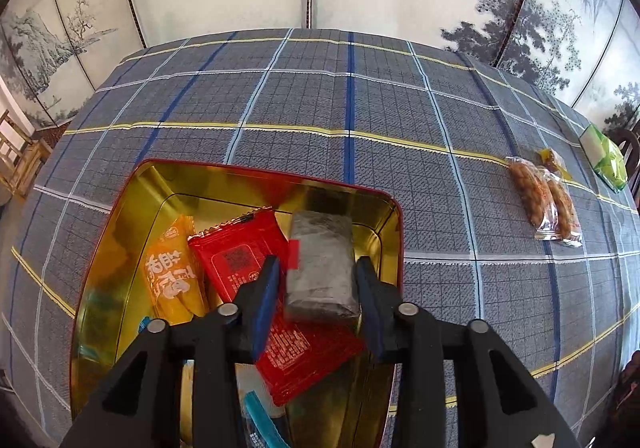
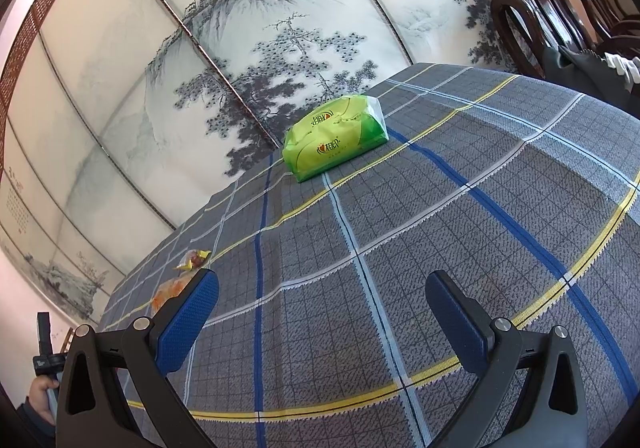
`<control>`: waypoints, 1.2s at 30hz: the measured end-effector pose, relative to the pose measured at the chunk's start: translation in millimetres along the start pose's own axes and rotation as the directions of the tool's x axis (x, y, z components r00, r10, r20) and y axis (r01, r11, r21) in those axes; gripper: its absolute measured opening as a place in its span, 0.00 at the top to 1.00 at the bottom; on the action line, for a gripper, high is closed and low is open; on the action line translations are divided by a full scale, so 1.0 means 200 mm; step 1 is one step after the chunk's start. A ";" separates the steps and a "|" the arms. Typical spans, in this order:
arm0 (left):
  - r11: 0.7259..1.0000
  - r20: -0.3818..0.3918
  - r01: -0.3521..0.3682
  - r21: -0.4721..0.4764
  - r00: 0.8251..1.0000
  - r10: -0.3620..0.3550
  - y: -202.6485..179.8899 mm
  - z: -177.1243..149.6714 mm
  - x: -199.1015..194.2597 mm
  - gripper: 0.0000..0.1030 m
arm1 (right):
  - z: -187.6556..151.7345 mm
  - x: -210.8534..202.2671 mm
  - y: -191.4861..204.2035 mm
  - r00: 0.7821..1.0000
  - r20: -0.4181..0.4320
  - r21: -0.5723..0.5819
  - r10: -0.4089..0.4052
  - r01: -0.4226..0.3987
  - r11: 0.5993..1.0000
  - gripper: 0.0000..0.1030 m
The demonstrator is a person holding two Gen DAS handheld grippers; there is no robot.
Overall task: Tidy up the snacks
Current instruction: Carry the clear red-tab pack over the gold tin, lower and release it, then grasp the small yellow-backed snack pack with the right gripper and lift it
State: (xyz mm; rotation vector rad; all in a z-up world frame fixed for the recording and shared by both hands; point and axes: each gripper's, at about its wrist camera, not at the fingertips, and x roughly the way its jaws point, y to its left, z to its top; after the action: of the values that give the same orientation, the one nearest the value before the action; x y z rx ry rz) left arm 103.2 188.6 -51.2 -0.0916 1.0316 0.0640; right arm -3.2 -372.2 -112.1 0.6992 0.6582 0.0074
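In the left wrist view a gold-lined tin with a red rim holds an orange packet, red packets and a grey wrapped block. My left gripper hovers over the tin, its fingers either side of the grey block with small gaps. Two clear packets of brown snacks and a small yellow packet lie on the cloth to the right. My right gripper is open and empty above the tablecloth; the snack packets show by its left finger.
A green tissue pack lies at the table's far side, also seen in the left wrist view. The plaid tablecloth covers the table. Dark wooden chairs stand at the right. A painted screen is behind.
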 end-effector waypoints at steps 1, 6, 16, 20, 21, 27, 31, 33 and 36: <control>1.000 0.024 0.010 0.004 1.000 -0.010 0.00 -0.01 -0.04 0.57 | 0.00 0.00 0.00 1.000 -0.001 -0.001 0.000 0.000 1.000 0.00; 0.999 0.171 -0.024 0.048 0.985 0.015 0.04 -0.13 -0.30 0.34 | -0.02 0.03 0.04 0.999 -0.041 -0.028 -0.029 0.028 0.999 0.00; 0.994 0.360 0.106 0.000 0.928 -0.099 0.22 -0.71 -0.78 0.08 | -0.02 0.30 0.73 0.982 -0.187 -0.339 -0.017 -0.048 0.939 0.00; 0.993 0.324 0.119 0.009 0.939 -0.115 0.19 -0.91 -0.76 0.08 | -0.04 0.60 1.02 0.961 -0.278 -0.339 -0.012 -0.087 0.937 0.00; 0.993 0.324 0.119 0.006 0.939 -0.114 0.19 -0.96 -0.76 0.08 | -0.05 0.69 1.08 0.955 -0.294 -0.351 -0.031 -0.078 0.933 0.00; 0.991 0.284 0.133 -0.021 0.951 -0.122 0.25 -1.14 -0.71 0.08 | -0.07 1.06 1.24 0.933 -0.349 -0.336 -0.082 -0.044 0.941 0.26; 0.984 0.249 0.164 -0.066 0.958 -0.143 0.31 -1.19 -0.66 0.08 | -0.09 1.22 1.26 0.909 -0.383 -0.351 -0.165 0.022 0.936 0.53; 0.982 0.241 0.174 -0.076 0.959 -0.151 0.33 -1.21 -0.65 0.09 | -0.10 1.26 1.25 0.901 -0.390 -0.357 -0.189 0.041 0.933 0.57; 0.981 0.248 0.177 -0.074 0.956 -0.154 0.33 -1.22 -0.66 0.09 | -0.09 1.24 1.27 0.912 -0.347 -0.387 -0.219 0.074 0.919 0.62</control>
State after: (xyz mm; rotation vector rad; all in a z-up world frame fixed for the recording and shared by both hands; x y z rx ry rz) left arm -179.1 227.1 -65.9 -0.2514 0.7735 -0.0280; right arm 236.4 -110.1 -109.2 0.2802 1.0568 0.1266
